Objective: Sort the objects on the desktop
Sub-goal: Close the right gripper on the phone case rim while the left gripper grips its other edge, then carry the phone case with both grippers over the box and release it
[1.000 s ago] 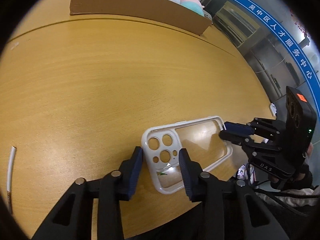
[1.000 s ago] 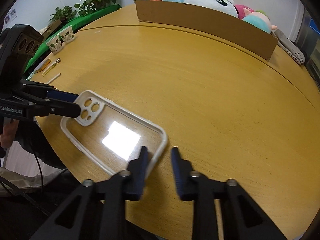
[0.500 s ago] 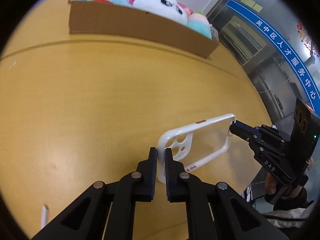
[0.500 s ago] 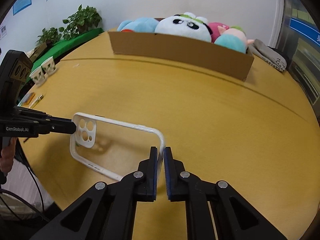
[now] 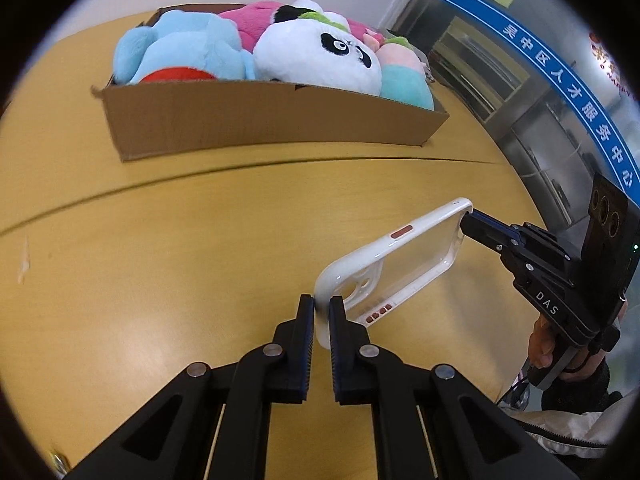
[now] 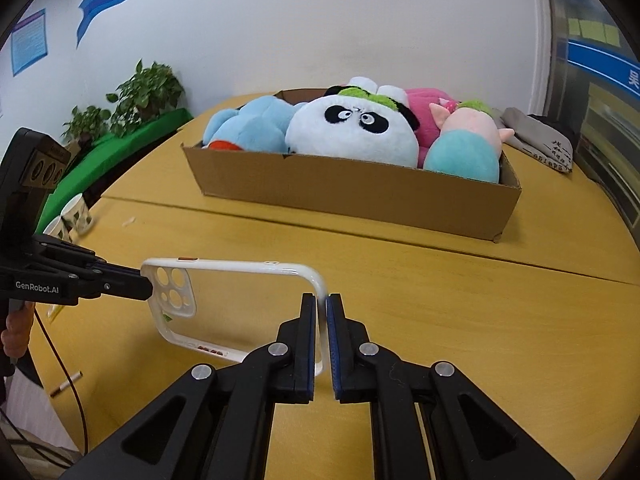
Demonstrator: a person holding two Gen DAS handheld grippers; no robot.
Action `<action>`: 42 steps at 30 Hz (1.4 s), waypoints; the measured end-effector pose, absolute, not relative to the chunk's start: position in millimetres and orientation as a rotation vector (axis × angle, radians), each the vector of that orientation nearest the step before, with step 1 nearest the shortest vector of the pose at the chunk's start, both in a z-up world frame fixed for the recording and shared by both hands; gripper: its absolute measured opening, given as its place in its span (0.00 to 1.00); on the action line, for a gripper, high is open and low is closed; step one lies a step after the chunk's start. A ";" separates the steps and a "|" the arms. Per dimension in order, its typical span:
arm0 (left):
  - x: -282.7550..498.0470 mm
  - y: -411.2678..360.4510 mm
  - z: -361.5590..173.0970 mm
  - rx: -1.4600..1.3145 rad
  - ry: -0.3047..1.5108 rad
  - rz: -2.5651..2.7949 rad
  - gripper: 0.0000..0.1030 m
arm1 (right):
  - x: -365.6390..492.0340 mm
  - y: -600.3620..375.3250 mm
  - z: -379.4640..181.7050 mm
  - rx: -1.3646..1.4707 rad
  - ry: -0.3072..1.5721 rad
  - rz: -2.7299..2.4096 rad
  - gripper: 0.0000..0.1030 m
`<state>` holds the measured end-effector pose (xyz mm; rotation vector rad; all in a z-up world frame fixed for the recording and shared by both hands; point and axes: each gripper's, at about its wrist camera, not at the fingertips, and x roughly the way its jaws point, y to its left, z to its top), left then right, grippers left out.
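A clear phone case with a white rim [image 5: 400, 264] hangs in the air above the wooden table [image 5: 180, 264], held at both ends. My left gripper [image 5: 321, 312] is shut on its camera-hole end. My right gripper [image 6: 321, 312] is shut on the opposite short edge; the case [image 6: 240, 304] stretches to the left in the right wrist view. Each gripper shows in the other's view, the right one [image 5: 466, 222] and the left one [image 6: 146, 282]. A cardboard box [image 6: 352, 196] full of plush toys stands beyond.
The box holds a panda plush [image 6: 352, 128], a blue plush [image 6: 248, 124] and pink and teal ones. Paper cups [image 6: 76, 214] and potted plants [image 6: 144, 96] sit at the far left. A grey cloth [image 6: 536, 140] lies right of the box. A seam [image 5: 240, 168] crosses the table.
Both grippers closed on the case's ends, lifted it off the table and carried it closer to the box. The case now stands tilted on edge in the air.
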<state>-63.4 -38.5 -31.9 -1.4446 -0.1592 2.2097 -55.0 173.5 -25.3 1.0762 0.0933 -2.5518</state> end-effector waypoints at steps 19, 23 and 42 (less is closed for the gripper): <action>-146.3 -36.1 47.9 -1.213 -0.129 2.256 0.06 | -118.5 174.2 31.4 0.992 0.110 -2.668 0.07; -201.3 -39.4 101.3 -1.116 -0.105 2.333 0.06 | -179.2 167.5 74.4 0.865 0.175 -2.689 0.07; -435.4 -21.1 34.2 -1.310 -0.290 2.283 0.13 | -449.4 186.6 13.8 1.202 0.068 -2.676 0.20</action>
